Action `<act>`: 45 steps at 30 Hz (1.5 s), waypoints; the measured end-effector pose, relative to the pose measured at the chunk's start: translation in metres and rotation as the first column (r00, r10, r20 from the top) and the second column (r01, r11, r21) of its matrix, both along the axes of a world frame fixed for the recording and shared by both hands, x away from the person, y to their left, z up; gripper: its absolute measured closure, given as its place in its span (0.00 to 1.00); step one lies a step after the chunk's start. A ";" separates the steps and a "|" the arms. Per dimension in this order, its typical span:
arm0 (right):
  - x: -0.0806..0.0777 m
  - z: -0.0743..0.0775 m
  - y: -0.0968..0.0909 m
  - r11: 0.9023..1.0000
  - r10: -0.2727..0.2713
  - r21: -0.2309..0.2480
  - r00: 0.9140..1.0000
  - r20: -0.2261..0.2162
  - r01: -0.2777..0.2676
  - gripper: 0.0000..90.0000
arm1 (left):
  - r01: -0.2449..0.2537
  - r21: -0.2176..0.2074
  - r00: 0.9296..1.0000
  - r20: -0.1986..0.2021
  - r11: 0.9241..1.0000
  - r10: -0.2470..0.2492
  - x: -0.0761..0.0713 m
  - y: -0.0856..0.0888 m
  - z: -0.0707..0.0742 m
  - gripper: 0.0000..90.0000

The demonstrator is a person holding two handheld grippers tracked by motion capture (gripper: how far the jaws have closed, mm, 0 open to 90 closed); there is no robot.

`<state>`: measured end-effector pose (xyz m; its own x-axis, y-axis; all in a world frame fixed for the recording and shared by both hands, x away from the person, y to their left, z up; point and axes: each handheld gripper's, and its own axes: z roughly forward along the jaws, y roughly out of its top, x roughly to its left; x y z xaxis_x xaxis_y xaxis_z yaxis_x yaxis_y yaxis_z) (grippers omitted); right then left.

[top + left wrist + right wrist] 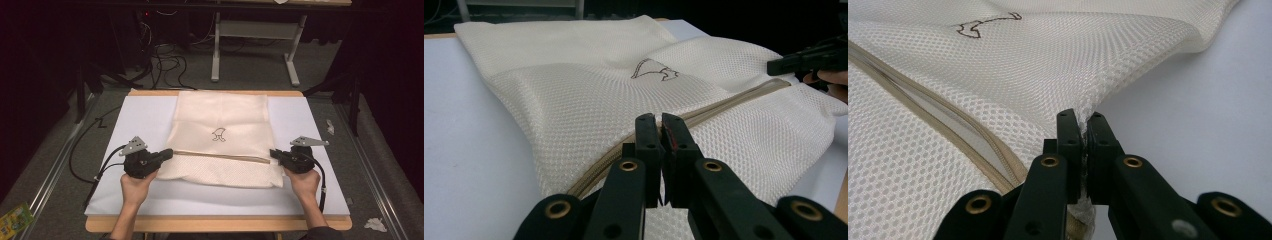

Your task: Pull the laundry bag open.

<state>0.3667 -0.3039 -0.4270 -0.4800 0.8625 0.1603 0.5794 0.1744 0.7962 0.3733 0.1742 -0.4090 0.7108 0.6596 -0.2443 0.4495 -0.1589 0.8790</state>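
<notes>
No readable text or numbers appear; the mesh bag (220, 137) bears only a small dark outline emblem (218, 134) above its zipper (220, 156).

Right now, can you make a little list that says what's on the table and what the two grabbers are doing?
thing: cream mesh bag with a small dark logo
zipper: runs across the bag between the grippers
surface: white table top
left gripper: jaws shut on the bag's left edge
right gripper: jaws shut on the bag's right edge

High view overhead facing forward, gripper views close along jaws, sharing mesh bag (220, 140)
</notes>
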 end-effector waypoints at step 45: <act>0.002 0.002 -0.009 1.000 -0.027 -0.003 1.000 0.009 0.027 0.98 | -0.075 -0.009 0.997 -0.010 0.997 0.075 0.000 0.032 0.001 0.97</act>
<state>0.3689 -0.3127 -0.4245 -0.4580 0.8756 0.1534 0.5765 0.1613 0.8010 0.3734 0.2061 -0.4083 0.6572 0.7084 -0.2573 0.4679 -0.1159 0.8762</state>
